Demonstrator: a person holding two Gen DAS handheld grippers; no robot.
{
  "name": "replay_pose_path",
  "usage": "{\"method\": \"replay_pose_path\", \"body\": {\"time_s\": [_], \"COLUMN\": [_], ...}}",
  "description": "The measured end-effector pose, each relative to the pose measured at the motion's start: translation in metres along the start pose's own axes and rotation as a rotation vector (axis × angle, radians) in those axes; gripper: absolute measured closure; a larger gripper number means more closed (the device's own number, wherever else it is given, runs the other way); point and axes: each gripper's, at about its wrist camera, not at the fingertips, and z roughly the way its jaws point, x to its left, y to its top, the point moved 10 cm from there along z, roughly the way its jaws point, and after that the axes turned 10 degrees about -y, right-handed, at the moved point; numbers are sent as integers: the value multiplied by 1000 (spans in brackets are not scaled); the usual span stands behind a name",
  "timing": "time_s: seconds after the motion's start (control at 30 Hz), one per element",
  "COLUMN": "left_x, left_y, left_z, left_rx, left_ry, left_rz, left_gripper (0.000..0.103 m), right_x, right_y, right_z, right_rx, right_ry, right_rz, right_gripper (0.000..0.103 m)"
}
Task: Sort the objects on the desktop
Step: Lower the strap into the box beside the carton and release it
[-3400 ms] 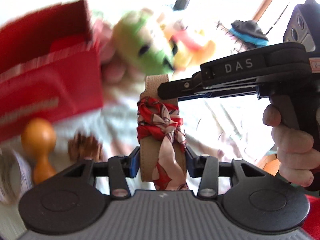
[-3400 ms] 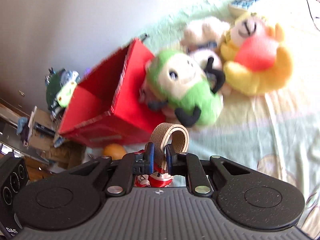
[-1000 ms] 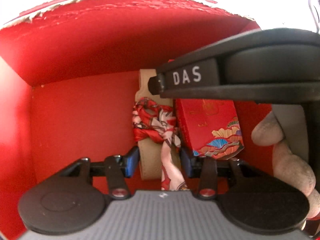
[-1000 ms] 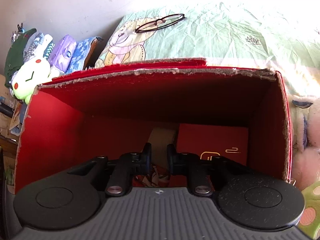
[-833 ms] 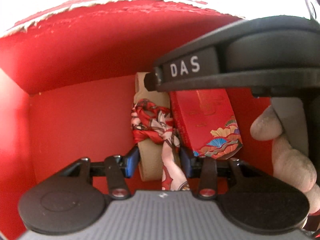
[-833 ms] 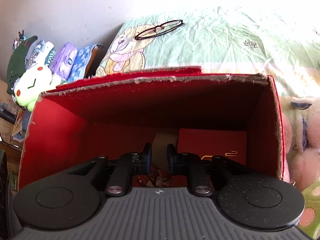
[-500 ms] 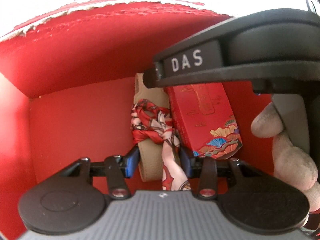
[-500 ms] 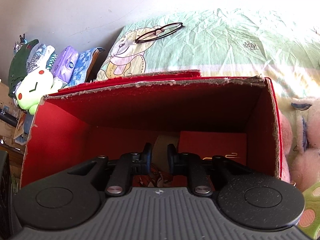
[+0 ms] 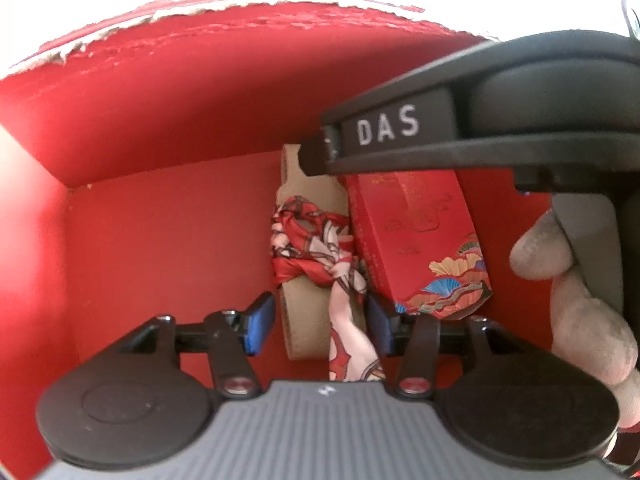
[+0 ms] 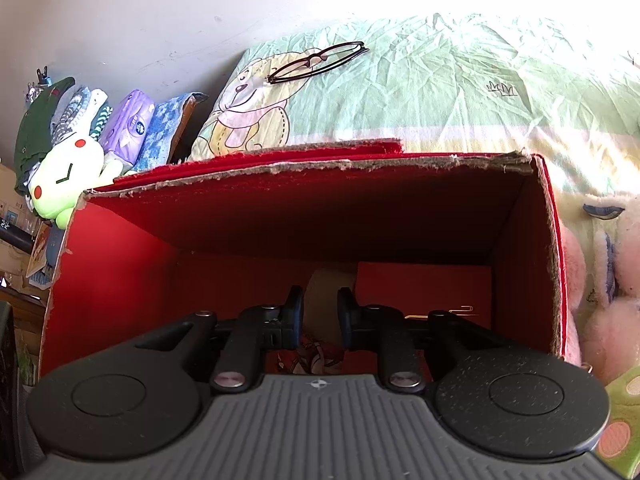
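A tan strap (image 9: 310,320) with a red patterned scarf (image 9: 316,246) tied round it lies inside the red cardboard box (image 9: 160,232). My left gripper (image 9: 318,322) straddles the strap; its left finger (image 9: 260,322) stands a little off the strap, so the jaws are open. My right gripper (image 10: 320,318) reaches into the box (image 10: 116,276) from above, its fingers (image 10: 294,316) close on either side of the strap's far end (image 10: 326,300). The right gripper body and the hand on it (image 9: 576,300) cover the right of the left wrist view.
A red envelope box with fan prints (image 9: 416,240) lies in the box right of the strap; it also shows in the right wrist view (image 10: 432,288). Glasses (image 10: 316,62) lie on the green sheet behind. Plush toys sit at the left (image 10: 68,164) and right (image 10: 600,280).
Both grippers carried the strap from above the toys down into the red box. In the last half second the left gripper's jaws have parted slightly off the strap.
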Motion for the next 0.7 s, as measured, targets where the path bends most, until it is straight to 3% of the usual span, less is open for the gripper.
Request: {"method": "replay_pose_path", "body": {"time_s": [0.7], "left_x": [-9], "left_y": [6], "left_z": [-2], "left_rx": [9], "left_ry": [26], "left_rz": [10], "left_gripper": [50], "right_x": [-2], "right_y": [0], "right_z": [-1], "right_rx": [-13], "right_ry": [-22], "right_rz": [2], "right_gripper": [86]}}
